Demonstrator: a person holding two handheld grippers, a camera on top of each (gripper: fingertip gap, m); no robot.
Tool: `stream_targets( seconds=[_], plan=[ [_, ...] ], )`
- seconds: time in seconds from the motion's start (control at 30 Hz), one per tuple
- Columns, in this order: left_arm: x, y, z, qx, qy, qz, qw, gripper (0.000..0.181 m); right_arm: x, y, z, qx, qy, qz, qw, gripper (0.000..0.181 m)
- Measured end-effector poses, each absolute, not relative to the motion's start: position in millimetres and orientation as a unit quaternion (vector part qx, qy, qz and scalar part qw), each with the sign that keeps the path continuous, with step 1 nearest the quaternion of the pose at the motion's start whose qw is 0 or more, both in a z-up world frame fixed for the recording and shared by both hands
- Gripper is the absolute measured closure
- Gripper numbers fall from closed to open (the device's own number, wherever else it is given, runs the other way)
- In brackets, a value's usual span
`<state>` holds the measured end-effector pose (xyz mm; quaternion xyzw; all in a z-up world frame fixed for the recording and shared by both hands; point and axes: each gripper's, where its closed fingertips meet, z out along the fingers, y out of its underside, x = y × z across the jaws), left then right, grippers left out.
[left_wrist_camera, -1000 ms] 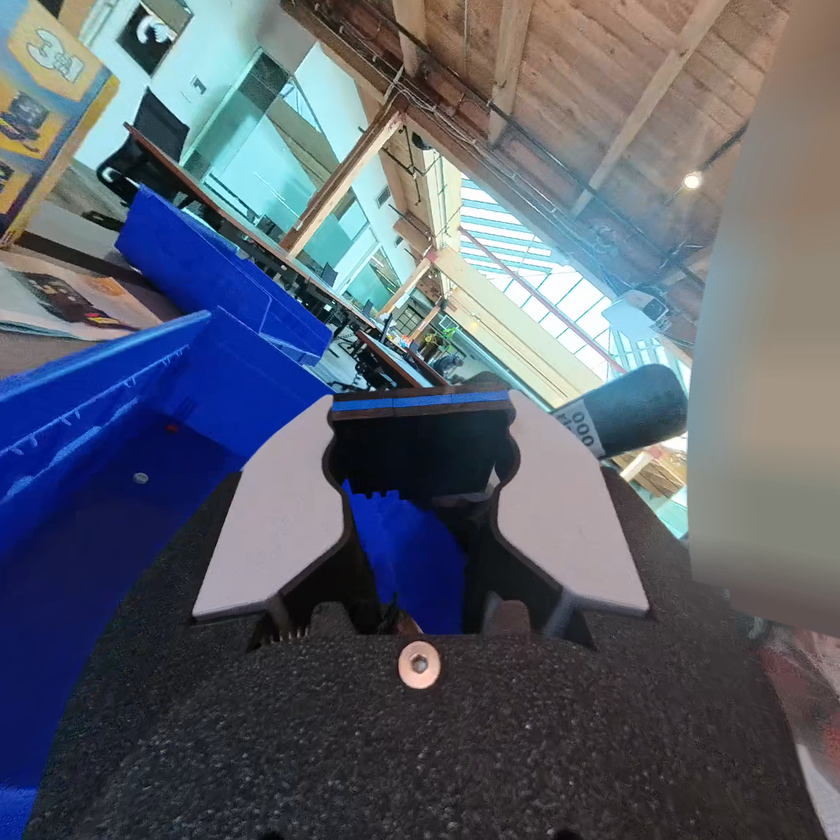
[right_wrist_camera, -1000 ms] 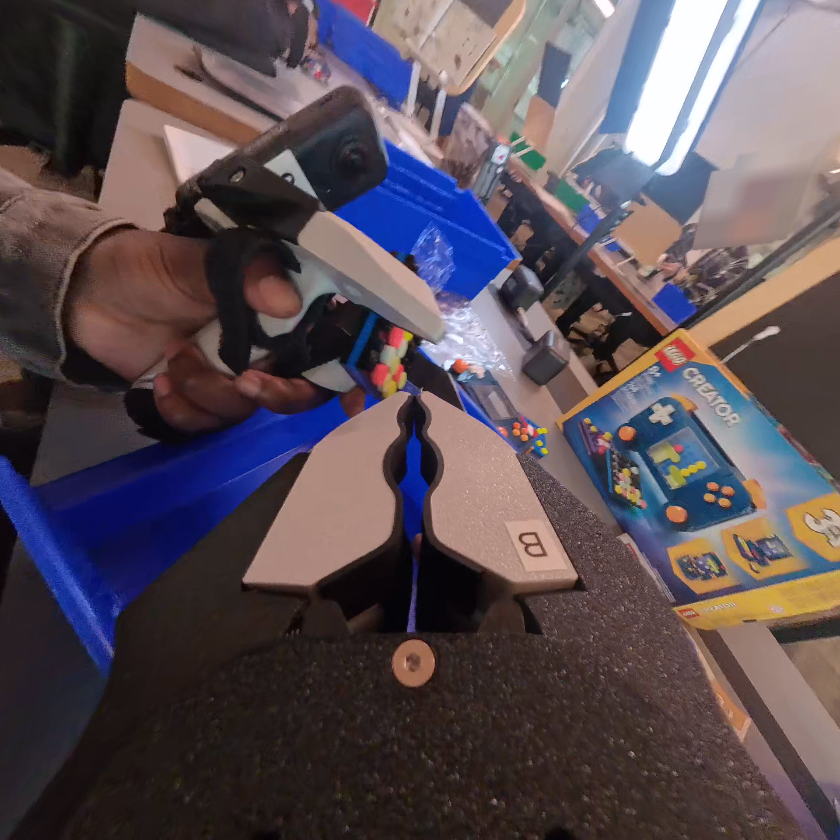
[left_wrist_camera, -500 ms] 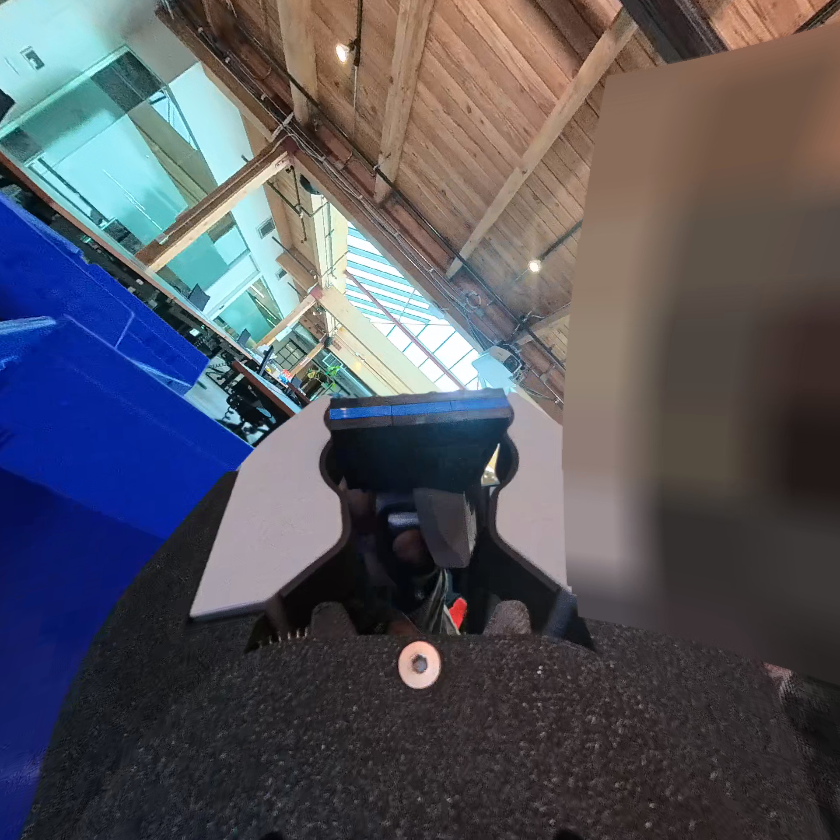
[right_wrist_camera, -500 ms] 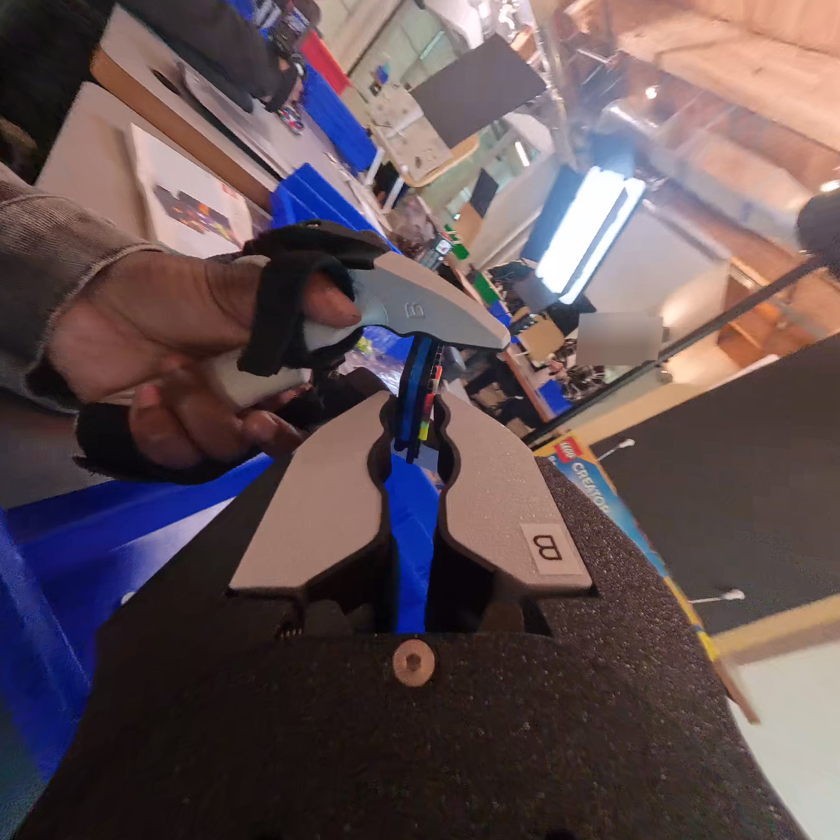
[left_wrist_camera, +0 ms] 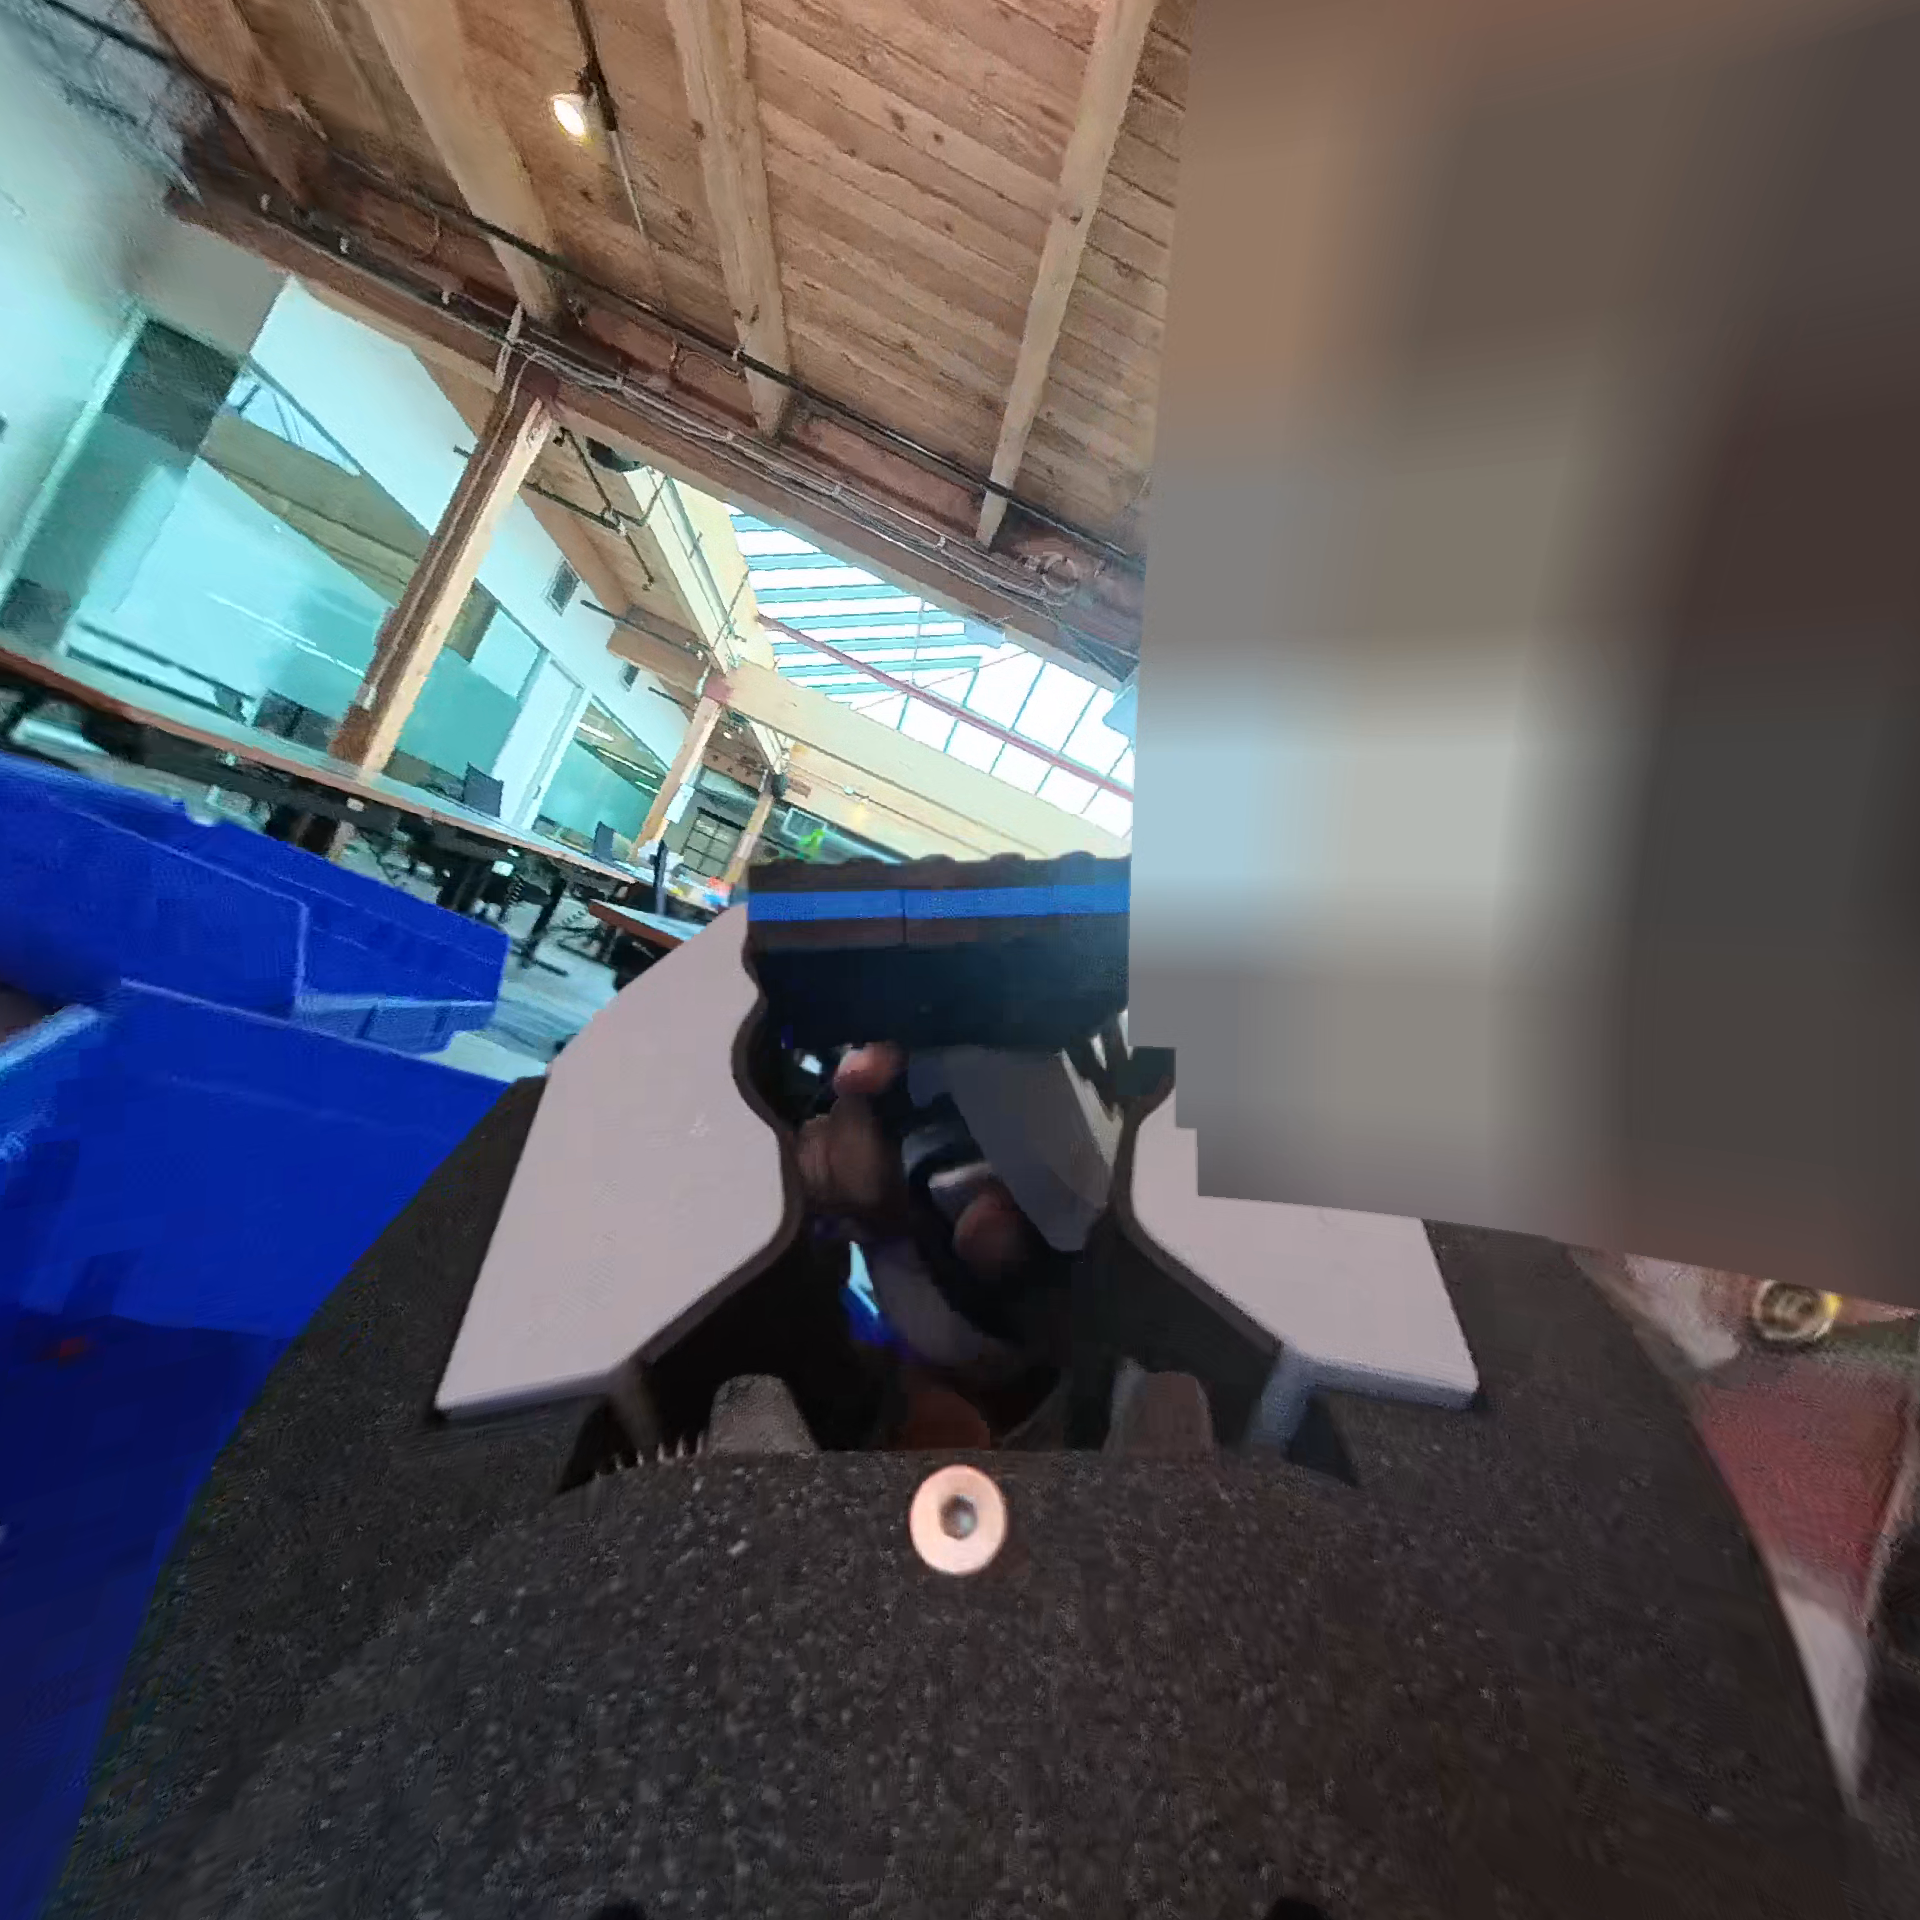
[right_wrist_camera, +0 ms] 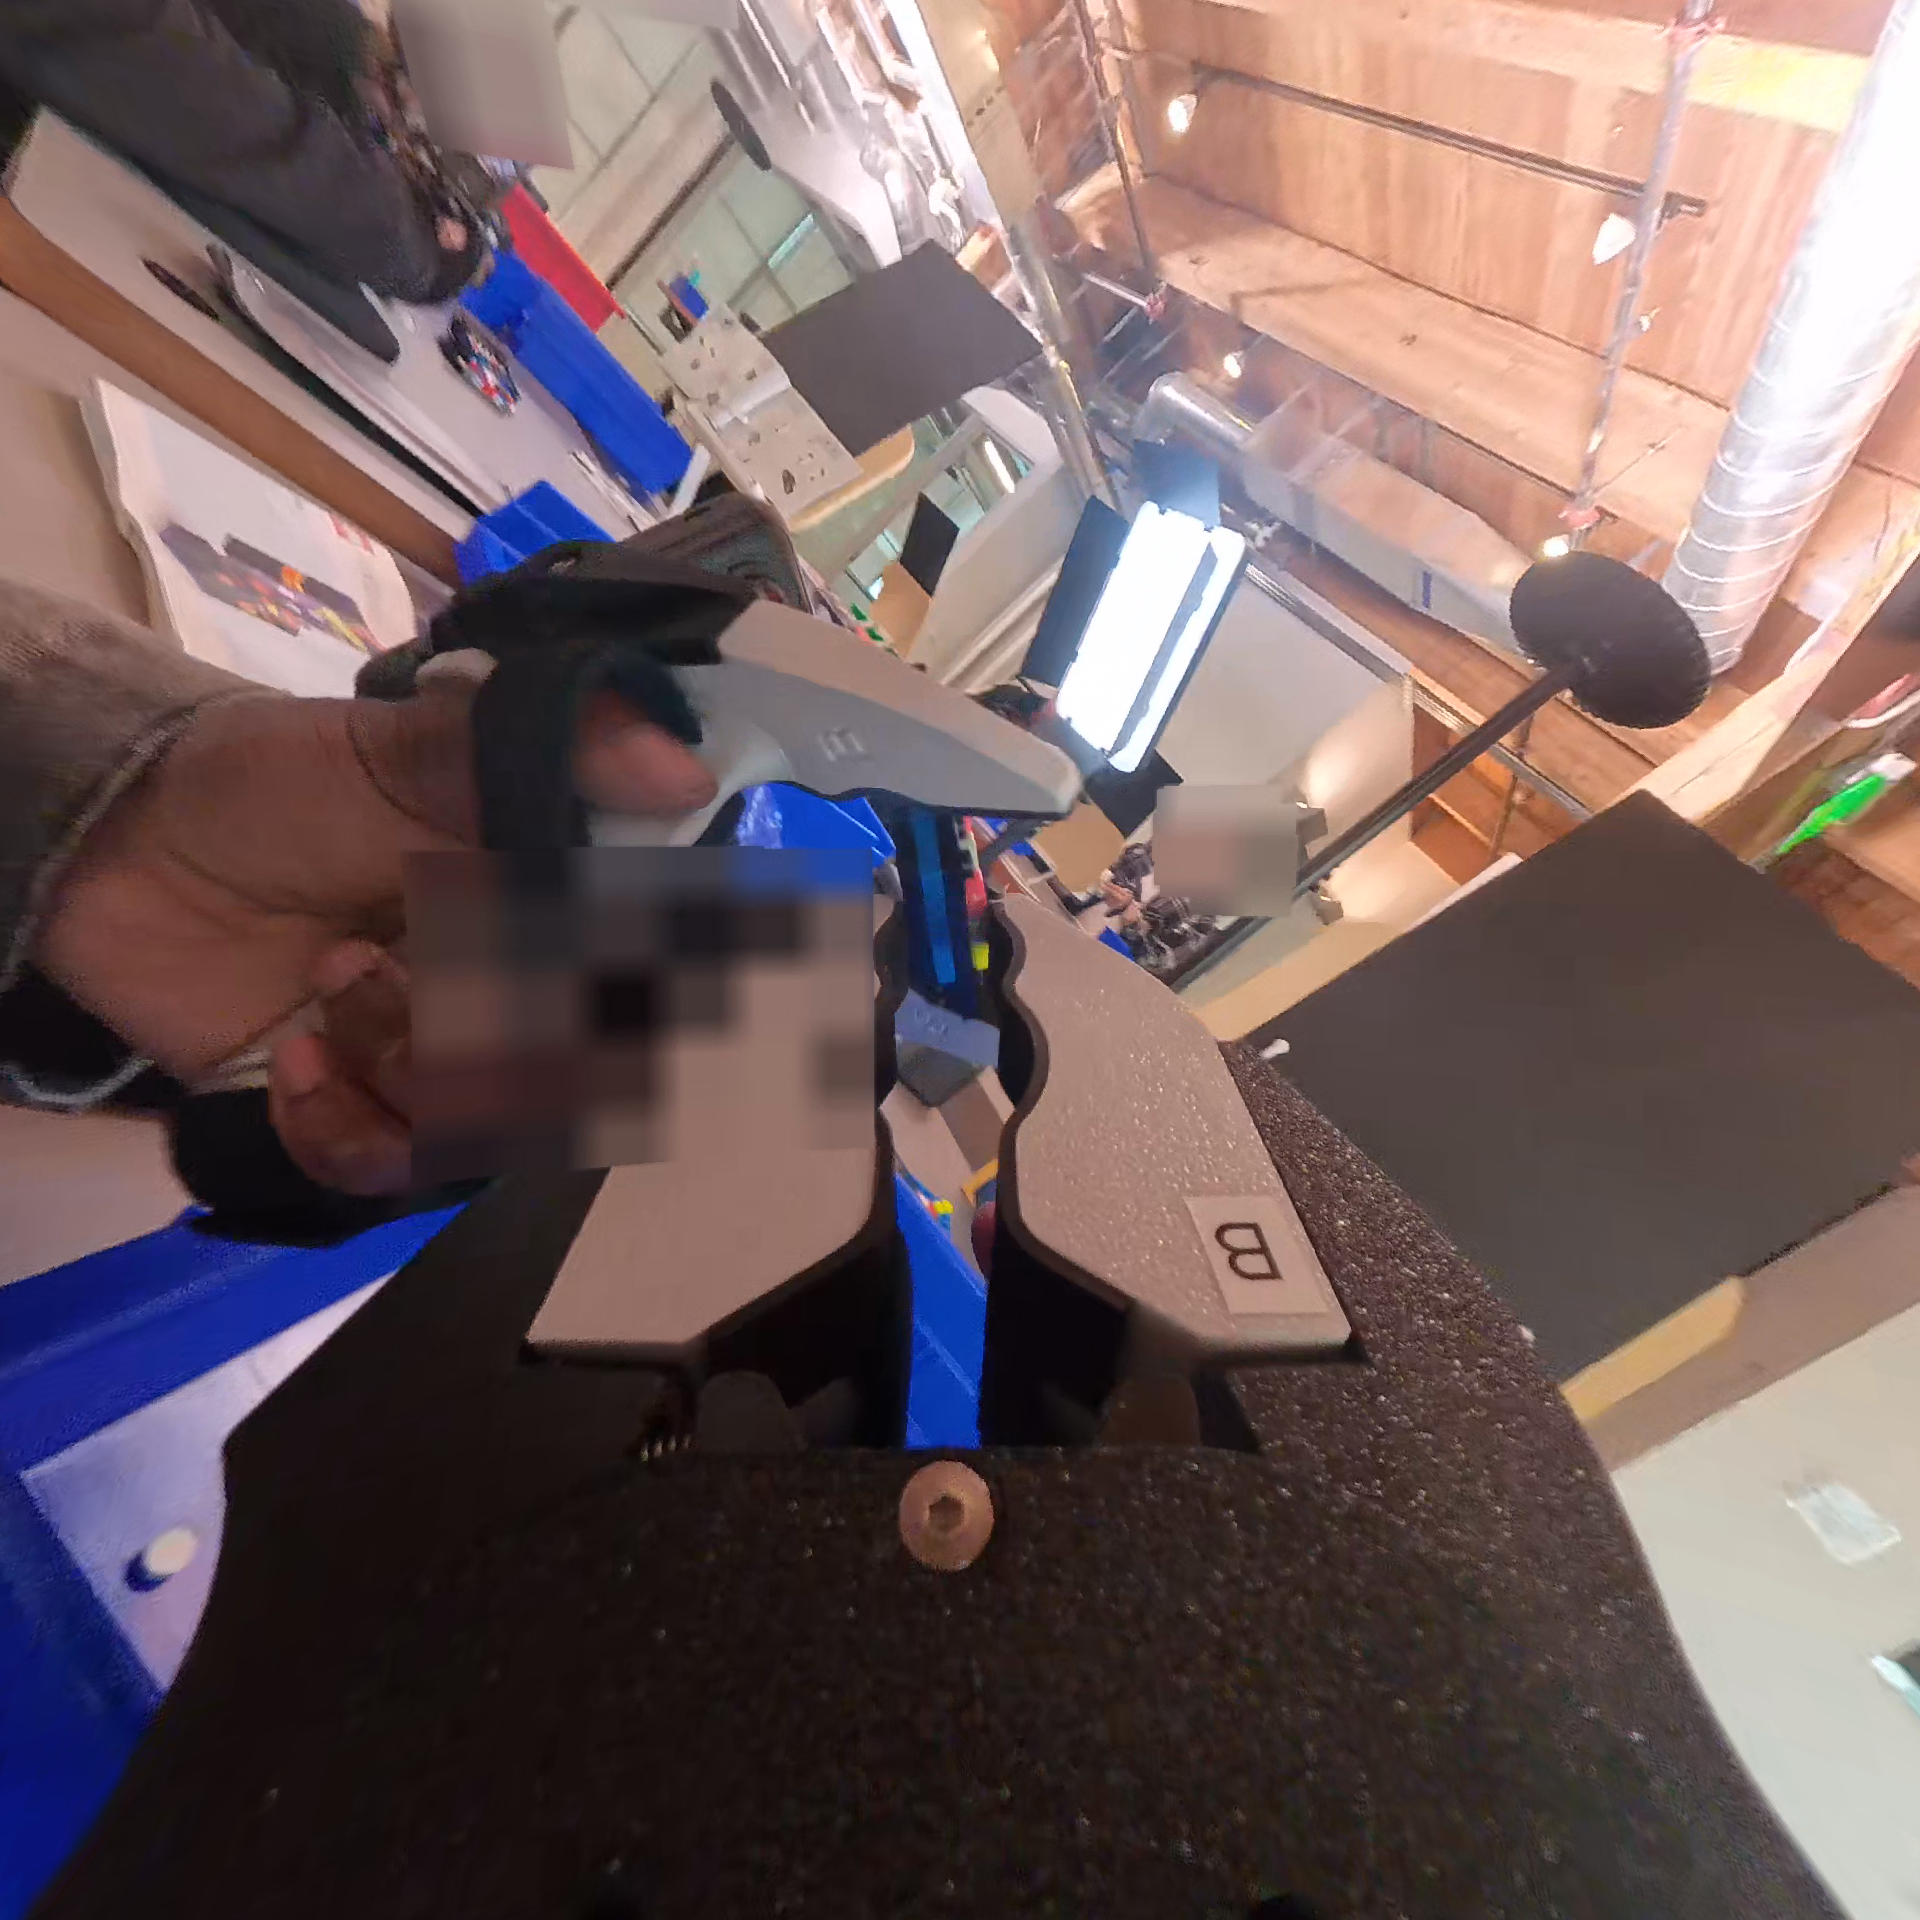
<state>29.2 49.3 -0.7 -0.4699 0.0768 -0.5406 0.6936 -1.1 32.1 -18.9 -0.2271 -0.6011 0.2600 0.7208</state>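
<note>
As you raise it, left gripper [left_wrist_camera: 935, 971]: jaws spread wide, clamping the dark brick build [left_wrist_camera: 935, 925].
Right gripper [right_wrist_camera: 940, 920]: your jaws are narrowly parted at the build's edge; I cannot tell whether they grip it.
Beside: blue bin [left_wrist_camera: 208, 1091].

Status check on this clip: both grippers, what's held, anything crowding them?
Left gripper shut on dark brick assembly. Right gripper open, fingers either side of the assembly's edge, contact unclear. Blue bin beside and below.

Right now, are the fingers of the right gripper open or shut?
Open. In the right wrist view, a gap shows between the grey fingers of the right gripper, and the brick model sits in it without being pinched.
</note>
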Motion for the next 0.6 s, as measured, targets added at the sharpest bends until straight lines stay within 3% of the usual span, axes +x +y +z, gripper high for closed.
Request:
stream_targets(
  seconds=[0.03, 0.13, 0.3, 0.43, 0.6],
  plan=[
    [27, 46, 1, -0.466, 0.097, -0.514, 0.714, 0.117, 1, 32, -18, -0.228, -0.601, 0.281, 0.713, 0.166],
    [10, 44, 3, -0.485, 0.158, -0.378, 0.773, 0.117, 14, 41, -16, -0.282, -0.595, 0.396, 0.639, 0.165],
    [11, 52, -18, -0.528, 0.313, -0.066, 0.787, 0.117, 21, 49, -14, -0.419, -0.523, 0.635, 0.385, 0.176],
    [23, 51, -12, -0.488, 0.366, 0.022, 0.792, 0.117, 15, 41, -27, -0.44, -0.555, 0.669, 0.228, 0.163],
    [28, 58, -18, -0.468, 0.425, 0.1, 0.769, 0.117, 20, 29, -32, -0.416, -0.616, 0.657, 0.128, 0.165]
  ],
)
